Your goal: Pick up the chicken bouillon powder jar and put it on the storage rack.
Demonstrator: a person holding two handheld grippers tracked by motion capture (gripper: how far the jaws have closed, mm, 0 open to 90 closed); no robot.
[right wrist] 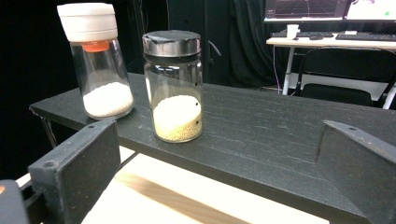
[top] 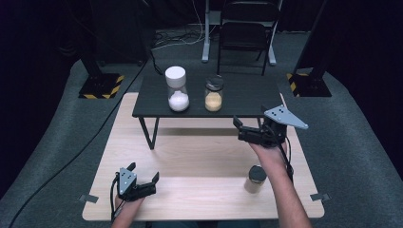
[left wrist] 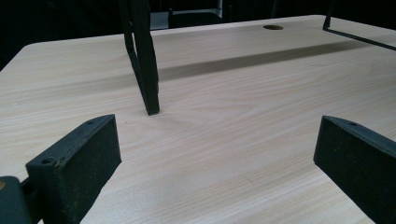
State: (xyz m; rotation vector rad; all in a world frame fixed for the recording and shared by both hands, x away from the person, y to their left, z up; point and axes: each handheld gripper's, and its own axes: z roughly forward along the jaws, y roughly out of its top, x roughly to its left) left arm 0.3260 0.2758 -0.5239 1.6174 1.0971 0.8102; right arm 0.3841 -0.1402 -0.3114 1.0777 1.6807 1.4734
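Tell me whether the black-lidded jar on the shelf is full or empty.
Partly full. The jar stands upright on the black shelf, lid on, with yellowish grains filling roughly its lower third; the glass above is clear.

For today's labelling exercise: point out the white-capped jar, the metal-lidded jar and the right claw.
white-capped jar (right wrist: pixel 99 70), right gripper view, on its glass body.
metal-lidded jar (right wrist: pixel 173 100), right gripper view, on its glass wall.
right claw (top: pixel 245 129), high view, midway between its open fingertips.

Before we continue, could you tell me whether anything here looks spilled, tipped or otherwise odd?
Nothing stands out. Both jars stand upright and capped on the shelf, with no spill around them; a third jar stands upright on the table.
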